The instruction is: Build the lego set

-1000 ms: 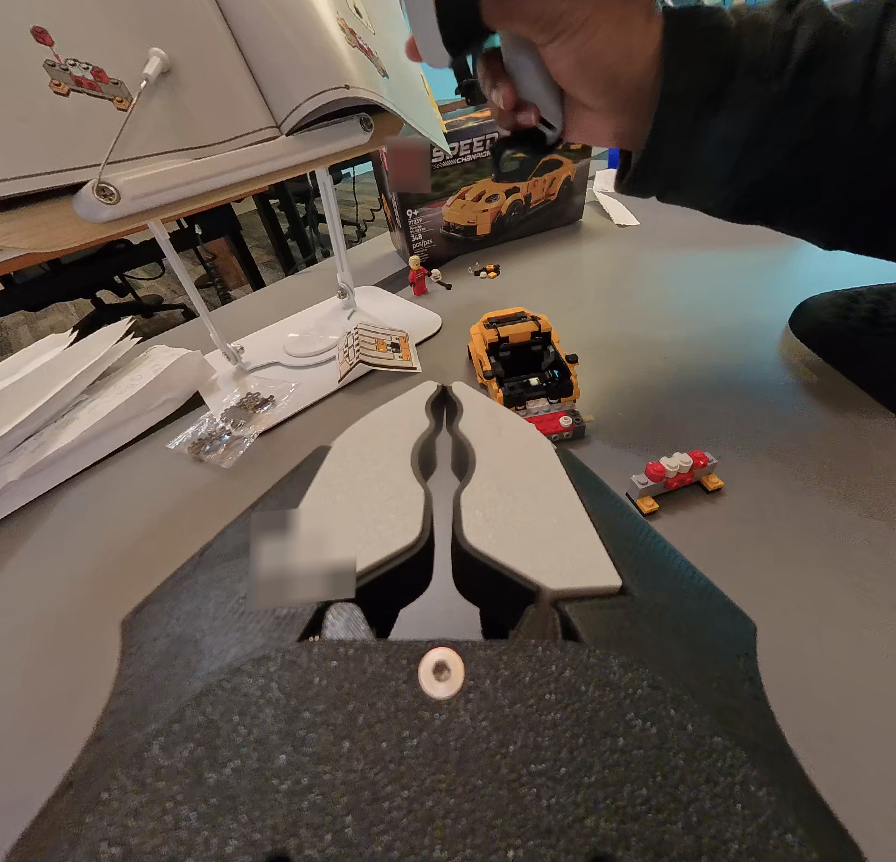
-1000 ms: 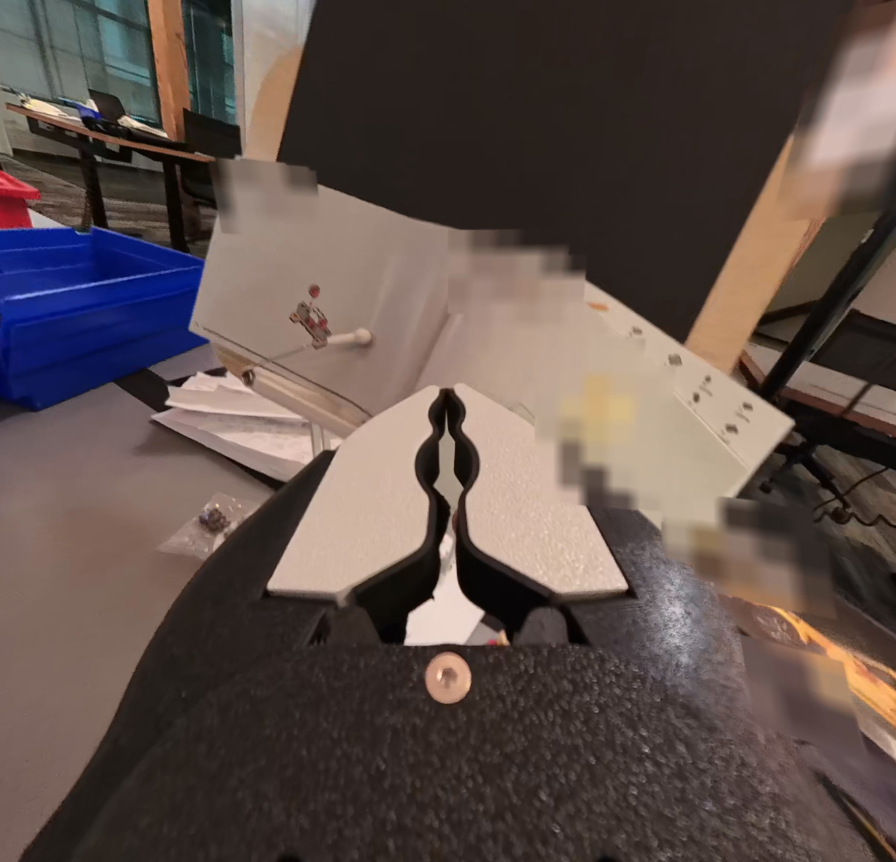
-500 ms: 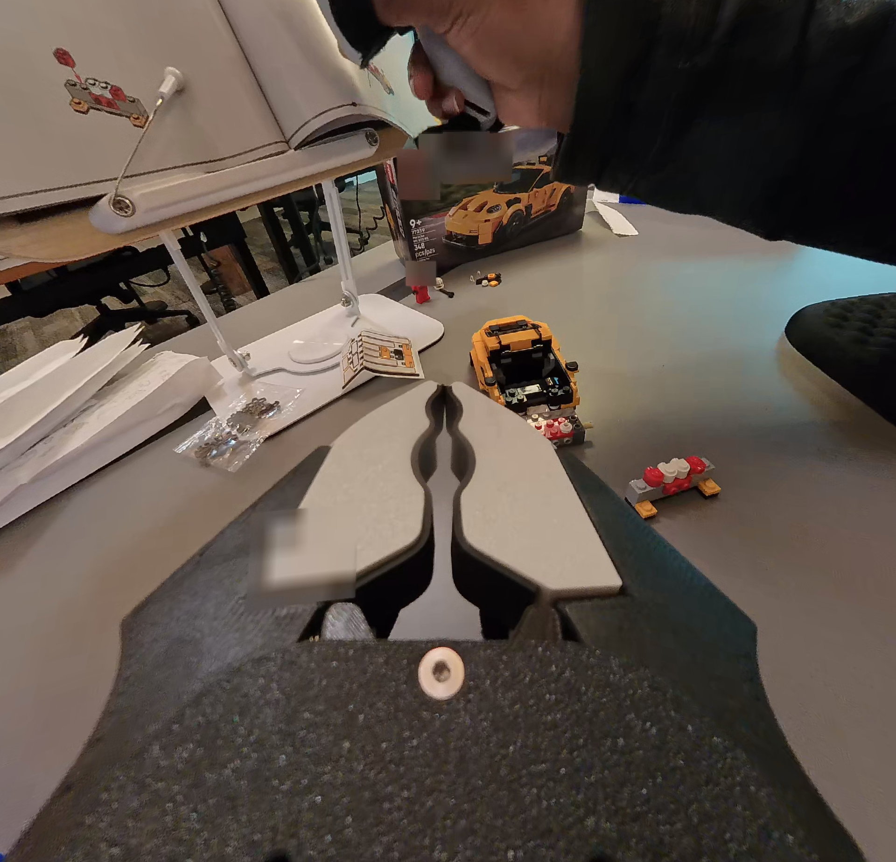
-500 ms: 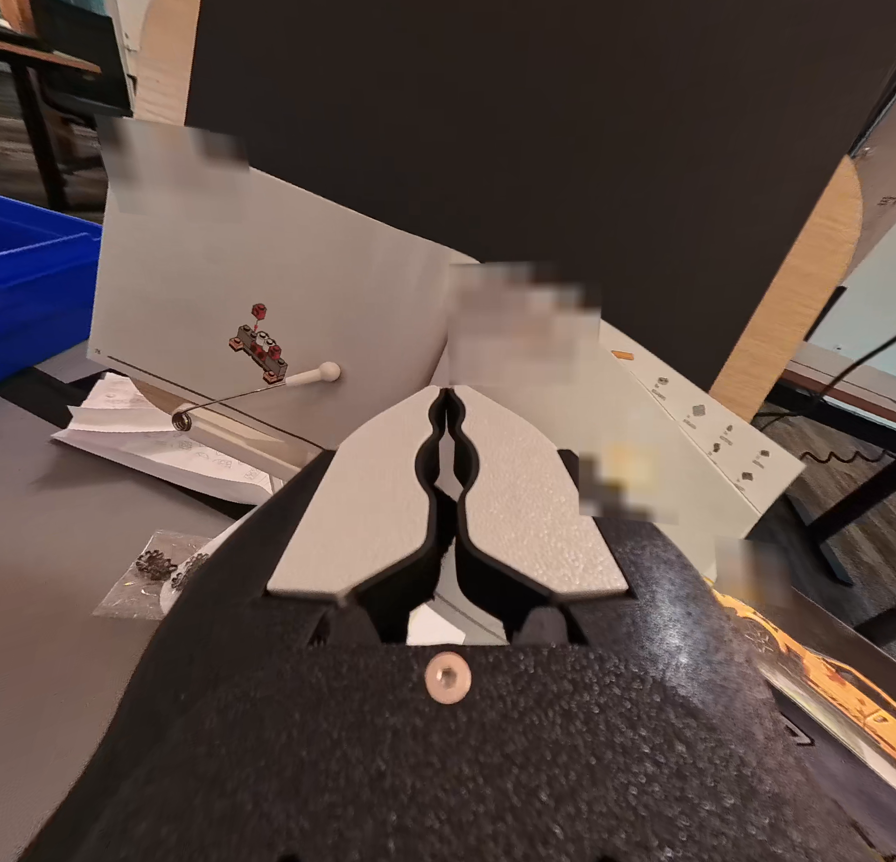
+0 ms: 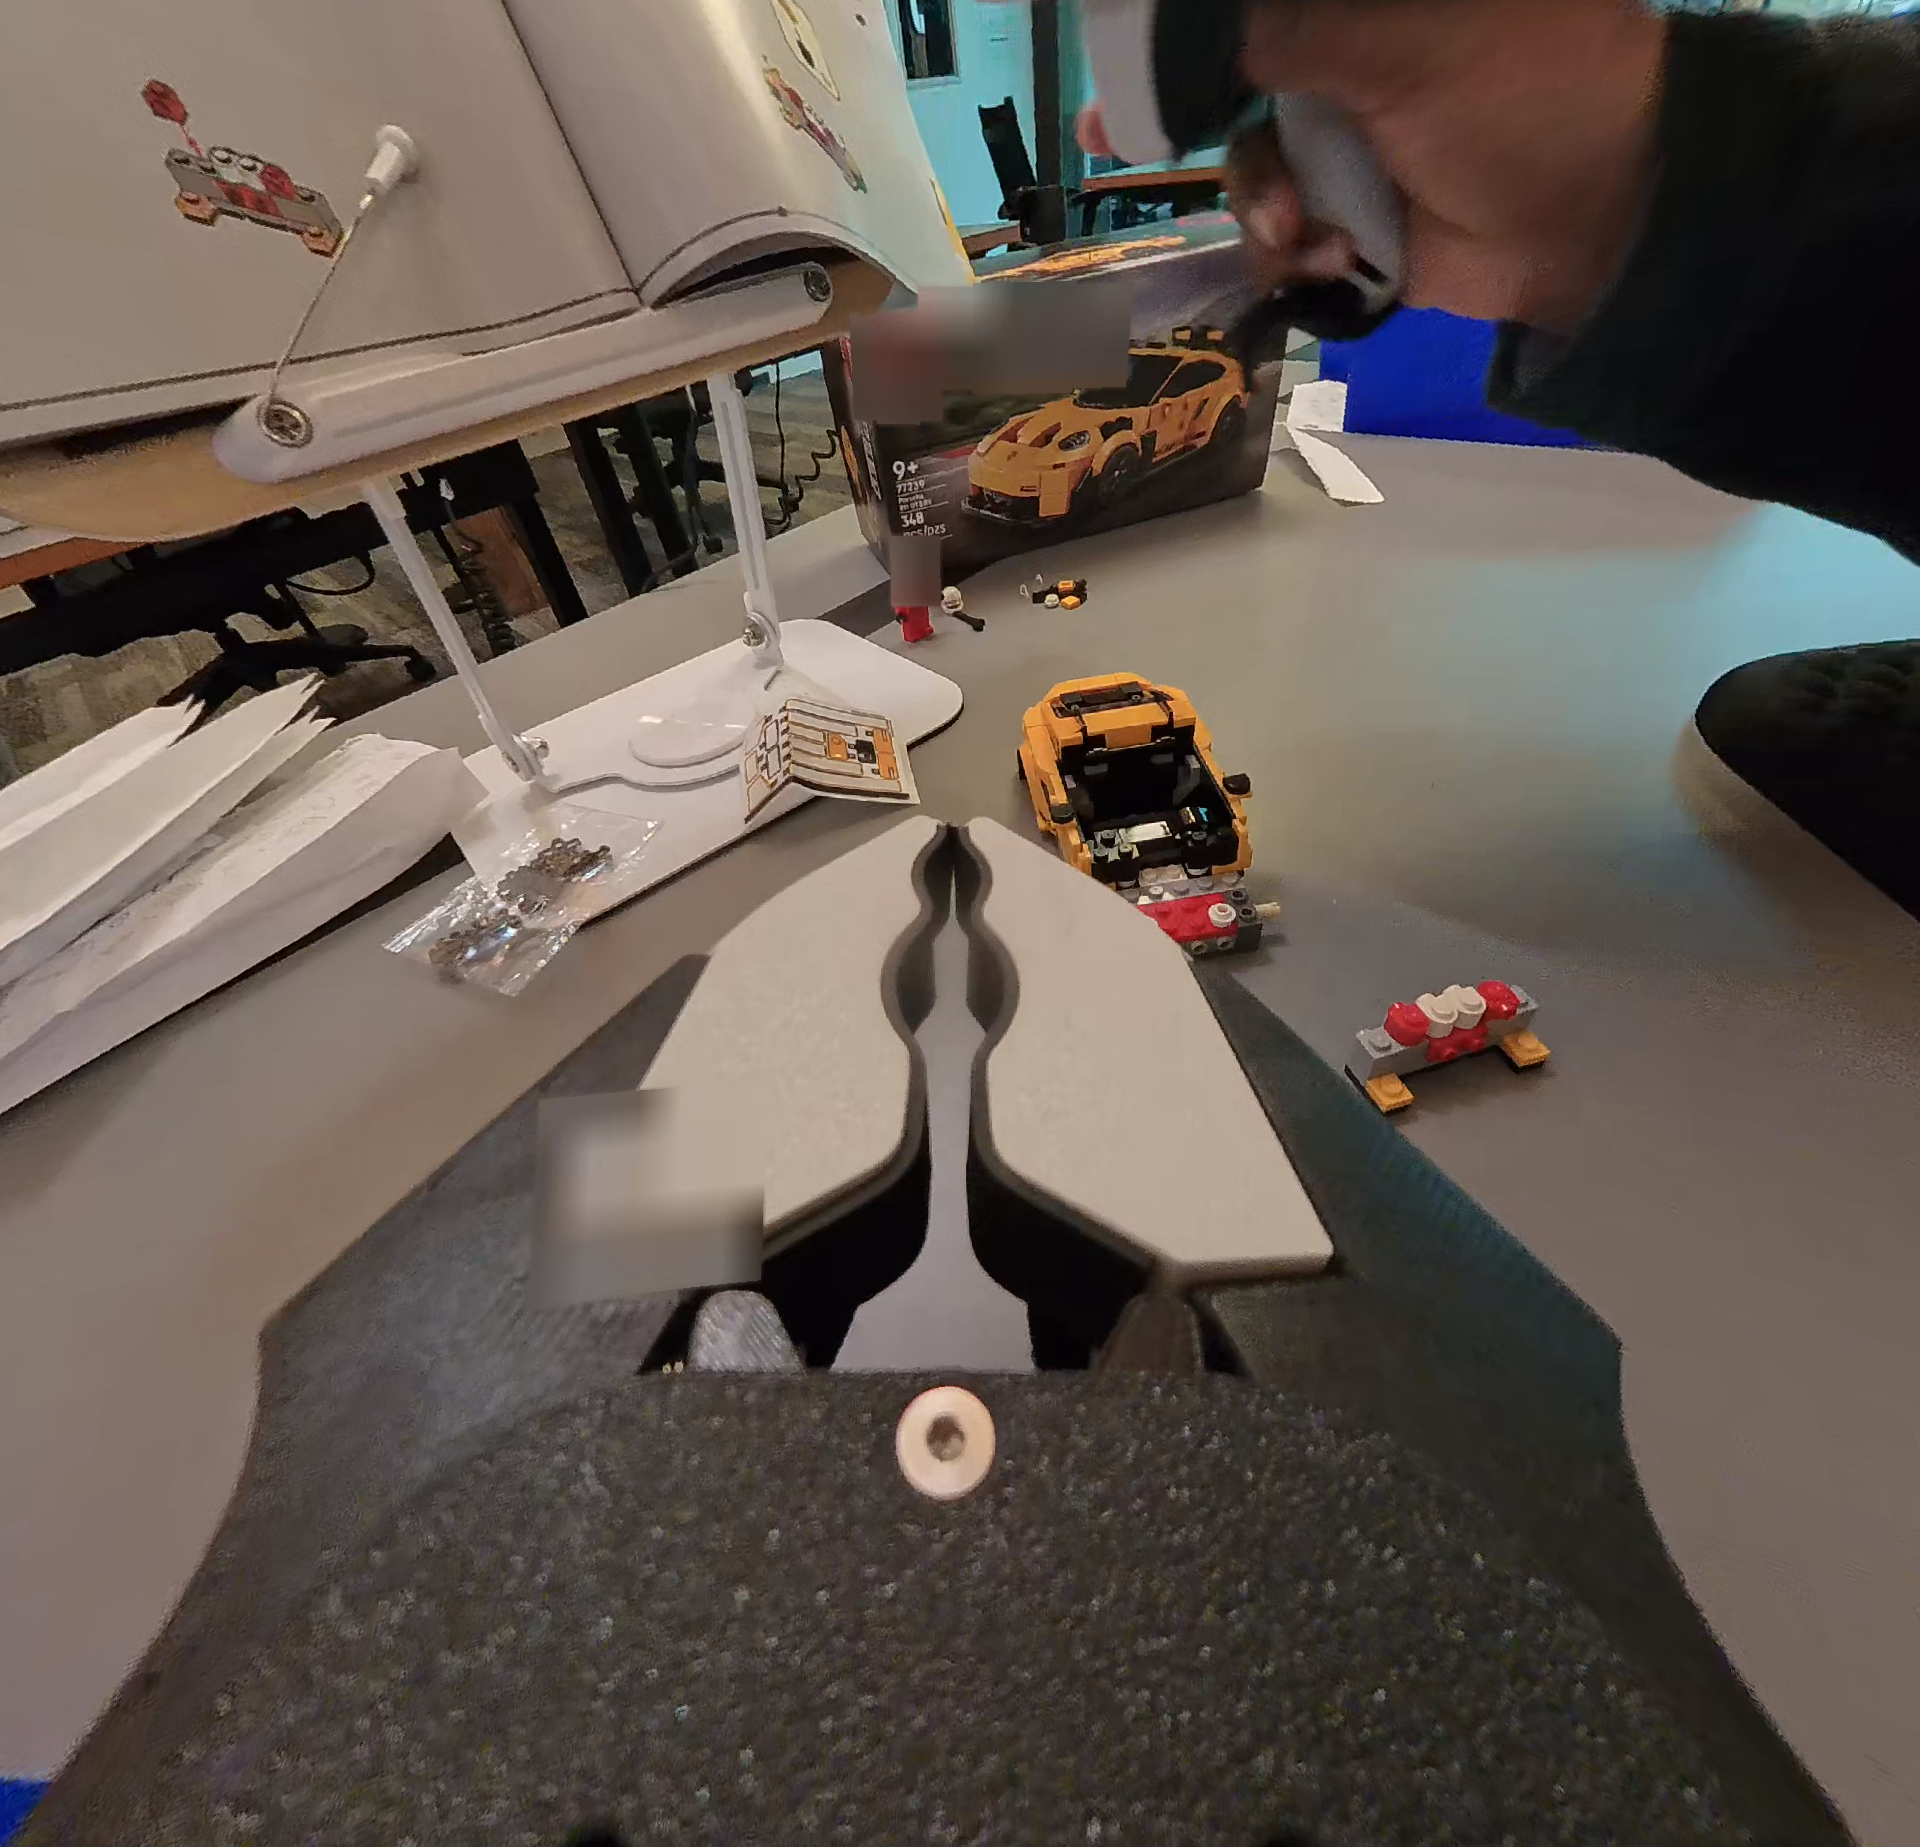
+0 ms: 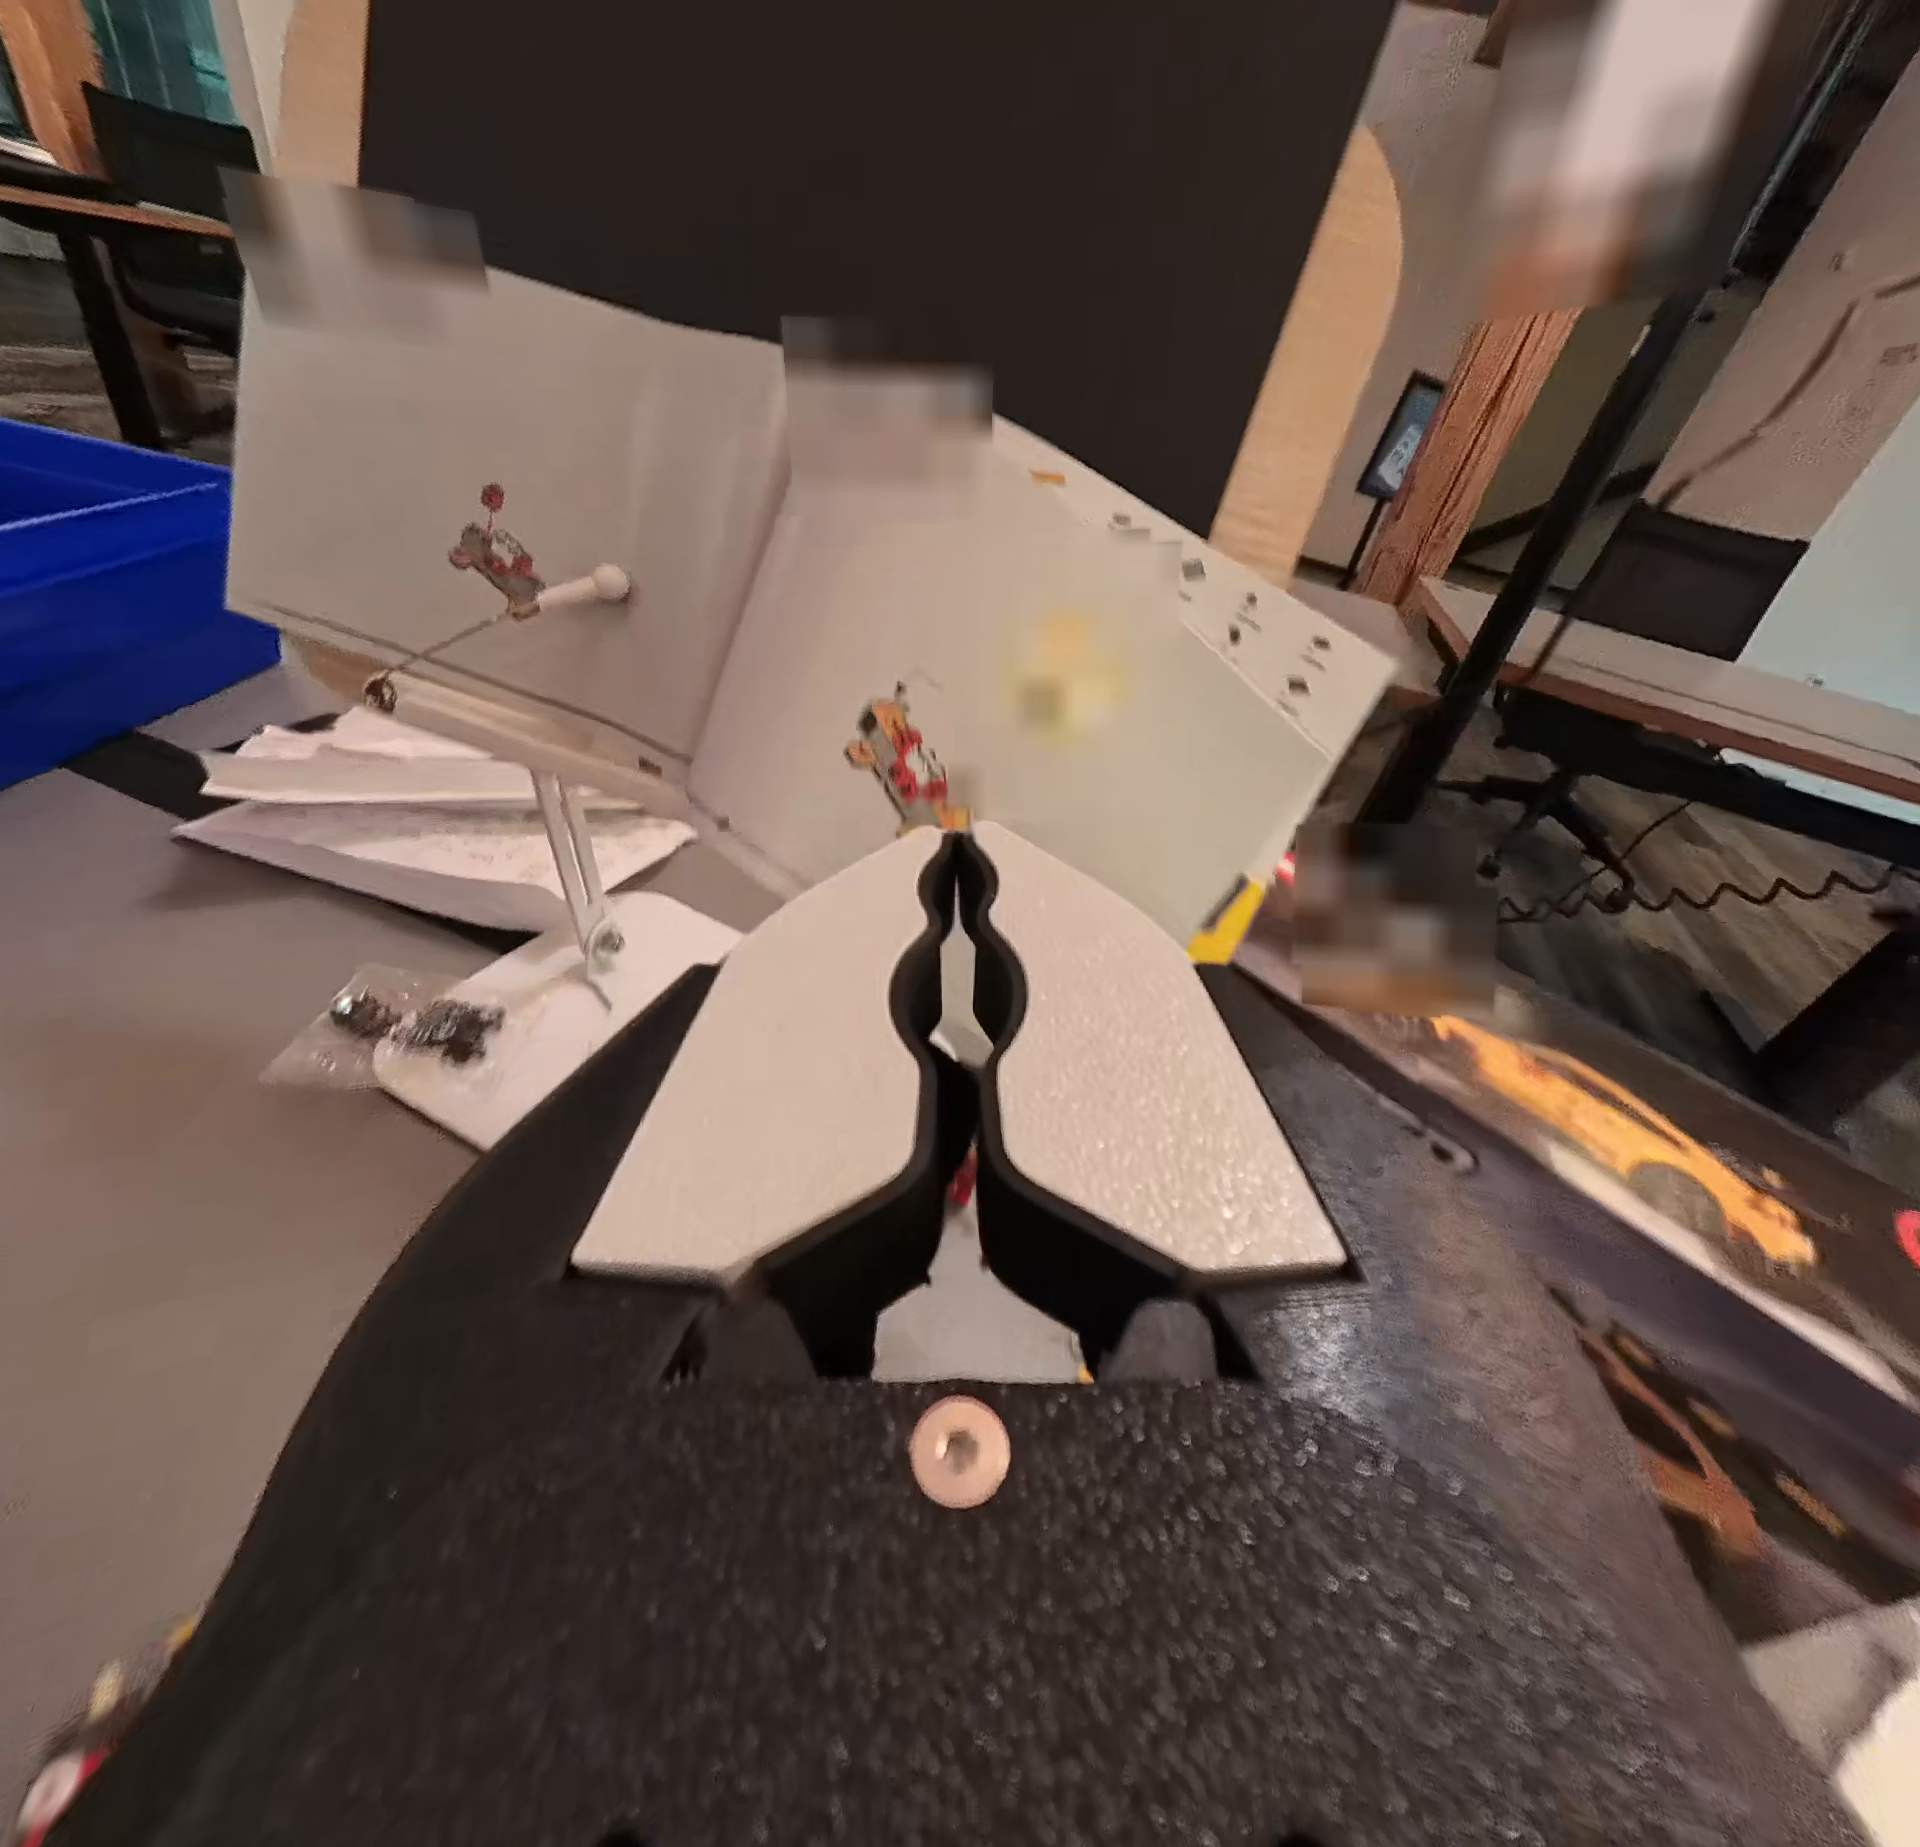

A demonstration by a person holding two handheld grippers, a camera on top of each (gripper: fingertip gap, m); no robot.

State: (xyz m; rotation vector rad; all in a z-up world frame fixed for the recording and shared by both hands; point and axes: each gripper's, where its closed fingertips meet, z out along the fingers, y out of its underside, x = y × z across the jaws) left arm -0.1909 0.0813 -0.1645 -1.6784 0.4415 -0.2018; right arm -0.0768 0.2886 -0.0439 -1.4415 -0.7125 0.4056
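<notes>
Two grippers are working over a grey table [image 5: 1558, 654], and both are showing their fingers pressed together with nothing between them. Standing largest on that table is the white book stand [image 5: 582, 384], which is holding the open instruction booklet [image 5: 312, 135] tilted up, a wire page clip [image 5: 384, 156] lying across its left page. Behind it, toward the far edge, the lego box [image 5: 1060, 426] printed with a yellow car is standing on its long side. At the left edge, torn white paper bags [image 5: 156, 862] are lying in a loose heap. The left gripper [image 5: 951, 841] is hovering low over the table, its tips pointing toward the stand's flat base. The right gripper [image 6: 956, 841] is being held up in front of the booklet, and in the left wrist view a hand [image 5: 1455, 156] in a dark sleeve is gripping its handle above the box. Just right of the left gripper's tips, the partly built yellow lego car [image 5: 1138, 779] is sitting with its roof off and a red and grey section at its near end. Nearer and further right, well apart from the car, the small grey, red and white sub-assembly [image 5: 1449, 1039] is resting on orange feet. A sticker sheet [image 5: 826, 758] is leaning on the stand's base, and a clear bag of small dark parts [image 5: 520, 893] is lying beside it. Smallest of all, a red minifigure [image 5: 914, 613] and a few loose pieces [image 5: 1060, 592] are sitting in front of the box.
</notes>
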